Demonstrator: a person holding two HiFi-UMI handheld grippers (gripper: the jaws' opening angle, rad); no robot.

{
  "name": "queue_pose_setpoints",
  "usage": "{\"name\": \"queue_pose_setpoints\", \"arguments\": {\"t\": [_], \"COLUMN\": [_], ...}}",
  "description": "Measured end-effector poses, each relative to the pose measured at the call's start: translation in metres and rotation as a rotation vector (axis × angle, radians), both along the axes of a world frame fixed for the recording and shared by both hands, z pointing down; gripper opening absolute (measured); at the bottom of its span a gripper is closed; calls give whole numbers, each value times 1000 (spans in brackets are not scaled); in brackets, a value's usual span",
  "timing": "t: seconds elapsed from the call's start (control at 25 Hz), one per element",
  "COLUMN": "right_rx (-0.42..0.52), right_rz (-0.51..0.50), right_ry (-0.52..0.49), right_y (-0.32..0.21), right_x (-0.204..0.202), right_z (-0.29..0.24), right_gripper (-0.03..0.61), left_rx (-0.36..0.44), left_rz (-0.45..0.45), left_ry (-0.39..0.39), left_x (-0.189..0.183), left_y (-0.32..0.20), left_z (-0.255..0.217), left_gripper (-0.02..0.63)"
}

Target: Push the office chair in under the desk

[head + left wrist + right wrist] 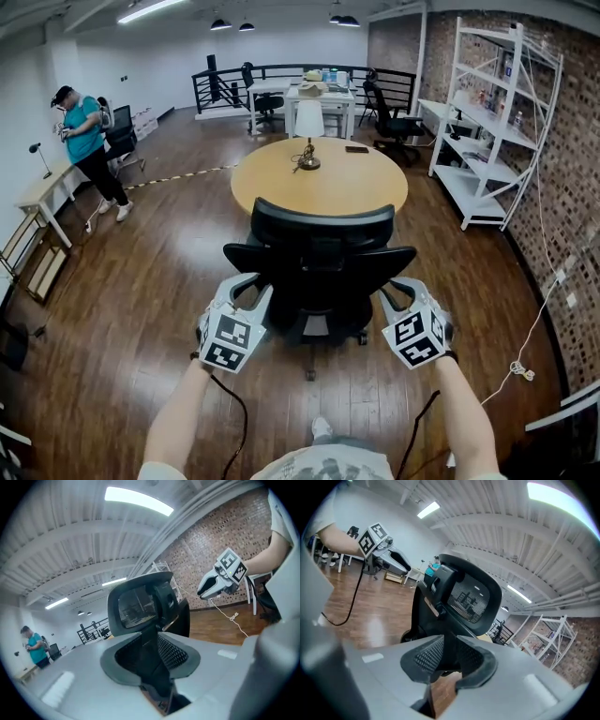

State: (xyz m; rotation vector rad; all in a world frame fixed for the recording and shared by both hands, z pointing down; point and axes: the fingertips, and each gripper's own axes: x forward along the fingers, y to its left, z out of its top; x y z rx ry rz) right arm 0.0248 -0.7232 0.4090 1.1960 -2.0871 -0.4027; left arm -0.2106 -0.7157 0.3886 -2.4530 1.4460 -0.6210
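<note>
A black office chair [319, 253] stands with its back to me, facing a round wooden table [370, 192]. My left gripper [249, 291] is at the chair's left armrest, and my right gripper [399, 294] is at its right armrest. In the left gripper view the gripper [152, 667] has a black bar of the chair pressed between its pads, below the mesh back [140, 604]. The right gripper [445, 660] likewise clamps a black bar, with the chair back [471, 597] above. Each gripper shows in the other's view: the right gripper [220, 578] and the left gripper [377, 541].
A small lamp [308, 141] and a dark flat object [356, 149] sit on the table. A white shelf unit [487, 122] stands by the brick wall at right. A person [84, 141] stands far left beside a desk [42, 192]. A cable [520, 368] lies on the floor at right.
</note>
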Motion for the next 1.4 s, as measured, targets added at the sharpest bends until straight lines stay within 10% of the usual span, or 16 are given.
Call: {"name": "queue_pose_setpoints", "arguments": {"t": [0.16,0.64,1.4], "right_rx": [14,-8,-15], "right_rz": [-12,-47,-55], "right_ry": [-93,-584,-664], "right_y": [38,152,215], "right_x": [-22,-85,-90], "right_z": [-10,-36,-36], "right_gripper": [33,0,0], "left_rx": [49,19,-25], "left_rz": [-16,17,103], "left_ry": [98,446,557], "left_x": [13,55,86], "left_y": [39,143,208], "left_z": [-16,-32,-37], "left_gripper": [18,17,17]}}
